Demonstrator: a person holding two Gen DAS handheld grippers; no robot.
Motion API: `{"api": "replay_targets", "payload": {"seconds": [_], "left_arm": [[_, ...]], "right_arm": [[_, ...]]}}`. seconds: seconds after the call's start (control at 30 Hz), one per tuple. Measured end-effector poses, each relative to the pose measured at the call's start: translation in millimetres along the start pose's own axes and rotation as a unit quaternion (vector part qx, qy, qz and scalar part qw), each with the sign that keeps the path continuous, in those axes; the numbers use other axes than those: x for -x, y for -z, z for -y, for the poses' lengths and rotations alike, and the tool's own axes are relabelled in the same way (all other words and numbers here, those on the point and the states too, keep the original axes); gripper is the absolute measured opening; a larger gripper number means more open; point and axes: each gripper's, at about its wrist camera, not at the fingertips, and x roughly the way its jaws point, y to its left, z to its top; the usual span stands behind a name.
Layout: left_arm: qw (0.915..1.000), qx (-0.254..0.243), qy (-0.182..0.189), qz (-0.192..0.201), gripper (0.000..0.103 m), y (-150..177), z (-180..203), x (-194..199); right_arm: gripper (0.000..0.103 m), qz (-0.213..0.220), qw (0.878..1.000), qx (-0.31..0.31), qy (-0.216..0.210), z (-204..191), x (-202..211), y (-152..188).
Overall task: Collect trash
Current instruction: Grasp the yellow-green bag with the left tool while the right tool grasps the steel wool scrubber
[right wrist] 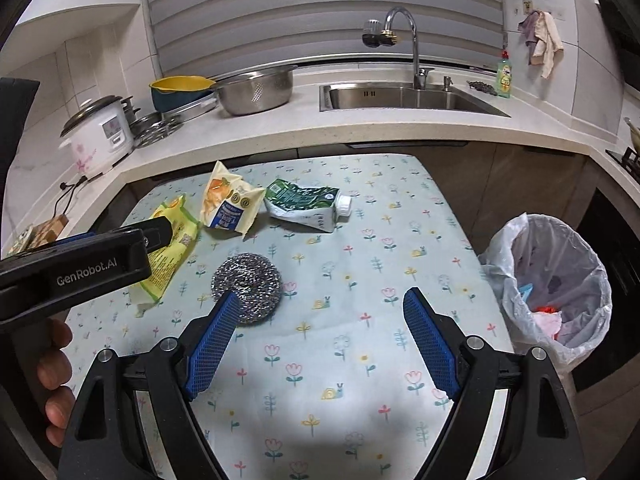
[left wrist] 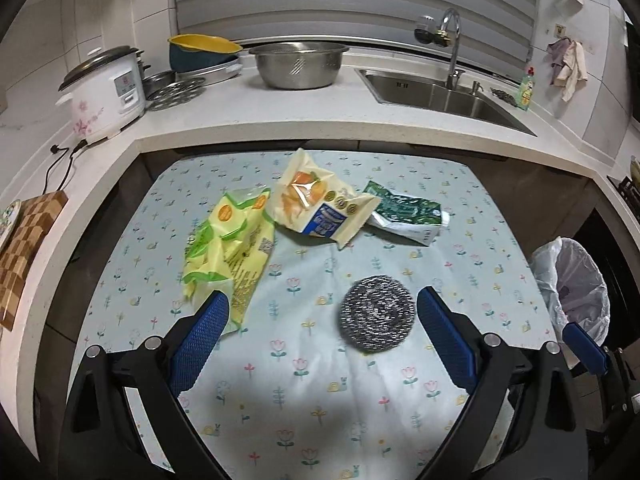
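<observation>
Trash lies on a flowered table (left wrist: 320,412): a yellow-green wrapper (left wrist: 228,252) (right wrist: 170,252), a cream snack bag (left wrist: 320,204) (right wrist: 228,202), and a crumpled green-white pouch with a white cap (left wrist: 408,212) (right wrist: 308,204). A steel wool scrubber (left wrist: 377,313) (right wrist: 248,280) sits nearer me. My left gripper (left wrist: 322,304) is open and empty, above the table, the scrubber between its fingers' line. My right gripper (right wrist: 320,304) is open and empty, its left finger just over the scrubber. The left gripper's body (right wrist: 80,264) shows in the right wrist view.
A bin with a white liner (right wrist: 556,284) (left wrist: 572,284) stands right of the table (right wrist: 360,360), holding some trash. Behind is a counter with a rice cooker (left wrist: 104,92), metal bowl (left wrist: 298,64), sink (left wrist: 436,94) and faucet. A wooden board (left wrist: 28,248) lies left.
</observation>
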Motion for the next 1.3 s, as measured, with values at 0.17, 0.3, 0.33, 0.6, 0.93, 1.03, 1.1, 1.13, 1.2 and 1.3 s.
{"api": "replay_targets", "payload": {"seconds": [0.17, 0.3, 0.33, 0.6, 0.93, 1.03, 1.1, 1.13, 1.2, 1.3], "left_arm": [[0.9991, 0.031, -0.025, -0.016, 0.091, 1.4, -42.0, -17.9], [0.9977, 0.046, -0.041, -0.028, 0.091, 0.6, -71.8, -35.2], [0.9973, 0.048, -0.045, -0.031, 0.091, 0.6, -77.0, -39.3], [0.9953, 0.052, -0.062, -0.053, 0.091, 1.7, -105.4, -77.2], [0.9933, 0.054, -0.069, -0.075, 0.091, 1.7, -112.6, -115.9], [0.9930, 0.056, -0.069, -0.078, 0.091, 0.2, -113.1, -124.8], [0.9929, 0.056, -0.068, -0.080, 0.091, -0.6, -112.6, -129.3], [0.9928, 0.057, -0.067, -0.081, 0.091, -0.8, -112.3, -131.5], [0.9928, 0.058, -0.064, -0.083, 0.090, -1.2, -111.2, -134.1], [0.9933, 0.056, -0.056, -0.084, 0.081, -1.3, -108.3, -136.1]], "right_arm": [[0.081, -0.018, 1.000, 0.010, -0.015, -22.7, -22.7, -3.0], [0.081, -0.035, 0.999, 0.005, -0.031, -38.3, -47.0, -6.3], [0.081, -0.040, 0.999, 0.004, -0.033, -40.6, -52.9, -6.6], [0.081, -0.076, 0.996, 0.003, -0.034, -60.6, -107.6, -4.8], [0.081, -0.100, 0.995, 0.008, -0.028, -65.1, -146.5, -2.4], [0.081, -0.103, 0.994, 0.007, -0.030, -66.5, -153.2, -2.5], [0.081, -0.104, 0.994, 0.006, -0.033, -66.9, -156.1, -2.8], [0.081, -0.104, 0.994, 0.006, -0.034, -67.3, -157.3, -2.9], [0.081, -0.103, 0.994, 0.005, -0.037, -67.7, -159.1, -3.1], [0.079, -0.103, 0.994, 0.004, -0.042, -67.6, -159.8, -3.4]]}}
